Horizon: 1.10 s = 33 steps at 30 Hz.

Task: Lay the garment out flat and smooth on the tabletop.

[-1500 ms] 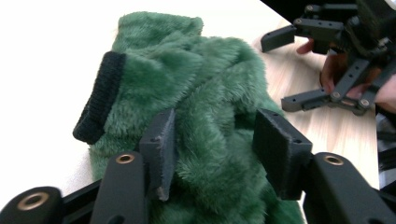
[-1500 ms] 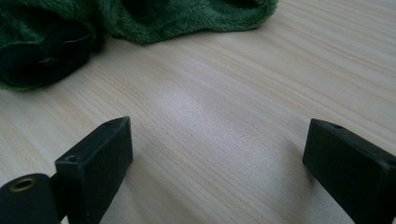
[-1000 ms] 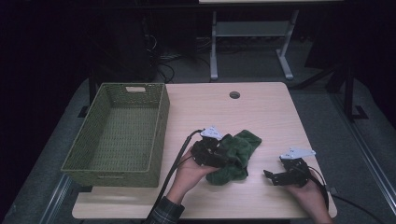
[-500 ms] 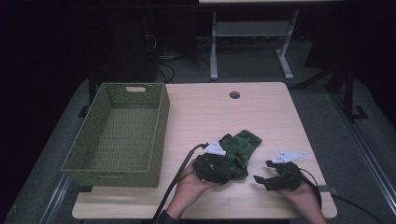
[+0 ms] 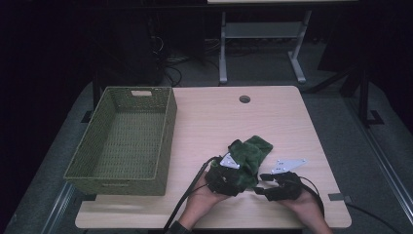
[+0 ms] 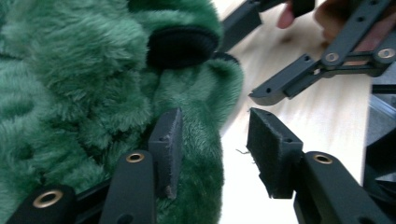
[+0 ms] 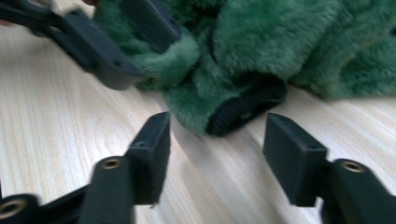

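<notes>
- The green fleece (image 5: 249,158) lies crumpled on the table (image 5: 209,122), near its front edge, right of the basket (image 5: 124,139) and well apart from it.
- Its black-trimmed cuff (image 7: 247,109) faces the right gripper.
- The left gripper (image 5: 229,179) sits at the fleece's near edge; its jaws have just been closing. One pad (image 6: 168,144) presses into the pile, the other stands clear over bare wood, so nothing is clamped.
- The right gripper (image 5: 265,184) rests just right of the fleece. Its jaws have just been closing, yet stay apart, with bare table between them and the cuff just beyond the tips.
- Both hands come in from the table's near edge.
</notes>
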### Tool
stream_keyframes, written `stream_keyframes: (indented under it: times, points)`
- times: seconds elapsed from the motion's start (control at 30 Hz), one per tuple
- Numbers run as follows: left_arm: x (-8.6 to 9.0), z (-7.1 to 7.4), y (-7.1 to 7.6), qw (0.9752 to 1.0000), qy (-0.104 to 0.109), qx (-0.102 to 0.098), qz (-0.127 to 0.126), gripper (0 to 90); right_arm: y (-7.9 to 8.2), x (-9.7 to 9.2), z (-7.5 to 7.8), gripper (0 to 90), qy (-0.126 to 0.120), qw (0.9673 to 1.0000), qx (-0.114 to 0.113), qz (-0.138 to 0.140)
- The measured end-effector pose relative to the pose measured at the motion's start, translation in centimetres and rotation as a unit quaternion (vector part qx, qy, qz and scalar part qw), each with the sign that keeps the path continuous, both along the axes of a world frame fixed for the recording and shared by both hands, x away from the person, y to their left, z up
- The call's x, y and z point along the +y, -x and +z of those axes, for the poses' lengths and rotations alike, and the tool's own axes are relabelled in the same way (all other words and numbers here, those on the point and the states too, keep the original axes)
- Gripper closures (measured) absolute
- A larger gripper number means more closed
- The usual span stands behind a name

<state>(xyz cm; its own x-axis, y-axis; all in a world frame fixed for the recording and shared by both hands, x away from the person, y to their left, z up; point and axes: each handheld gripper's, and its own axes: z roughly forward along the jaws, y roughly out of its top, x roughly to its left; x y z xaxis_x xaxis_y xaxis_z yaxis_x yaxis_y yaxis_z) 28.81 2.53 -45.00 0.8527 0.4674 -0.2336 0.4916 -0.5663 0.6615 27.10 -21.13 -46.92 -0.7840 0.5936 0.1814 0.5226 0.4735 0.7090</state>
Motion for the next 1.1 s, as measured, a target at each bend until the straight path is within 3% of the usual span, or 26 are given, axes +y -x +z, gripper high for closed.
stream_keyframes:
  times: [0.23, 0.3, 0.37, 0.5, 0.67, 0.93, 1.1]
  points:
    - [-0.3, -0.5, -0.1, 0.9996, -0.023, -0.016, 0.001, 69.6, -0.1, 0.3, 0.0, 58.2, -0.003, 1.0000, -0.006, 0.007]
    - [-0.3, -0.6, -0.2, 0.9989, -0.041, -0.019, -0.010, 77.4, -0.2, 0.3, 0.0, 62.2, -0.001, 1.0000, -0.007, 0.006]
    - [-0.5, -0.8, -0.3, 0.9991, -0.039, -0.012, -0.010, 84.8, -0.2, 0.3, 0.0, 66.9, 0.000, 1.0000, -0.005, 0.004]
    - [-0.4, -0.7, -0.4, 0.9991, -0.040, -0.008, -0.015, 87.8, -0.2, 0.3, 0.1, 76.5, 0.003, 0.9999, -0.013, 0.007]
    - [-0.3, 0.4, -0.8, 0.9996, -0.019, 0.010, -0.020, 88.3, -0.1, 0.0, 0.6, 81.2, 0.000, 0.9997, -0.023, 0.004]
    - [1.1, 3.2, -1.8, 0.9994, 0.023, 0.017, -0.018, 88.3, 0.0, -1.7, 1.6, 81.7, -0.009, 0.9988, -0.042, -0.021]
    - [2.2, 4.7, -2.3, 0.9996, 0.020, 0.004, -0.021, 88.3, 0.1, -2.7, 2.2, 81.9, -0.005, 0.9978, -0.056, -0.036]
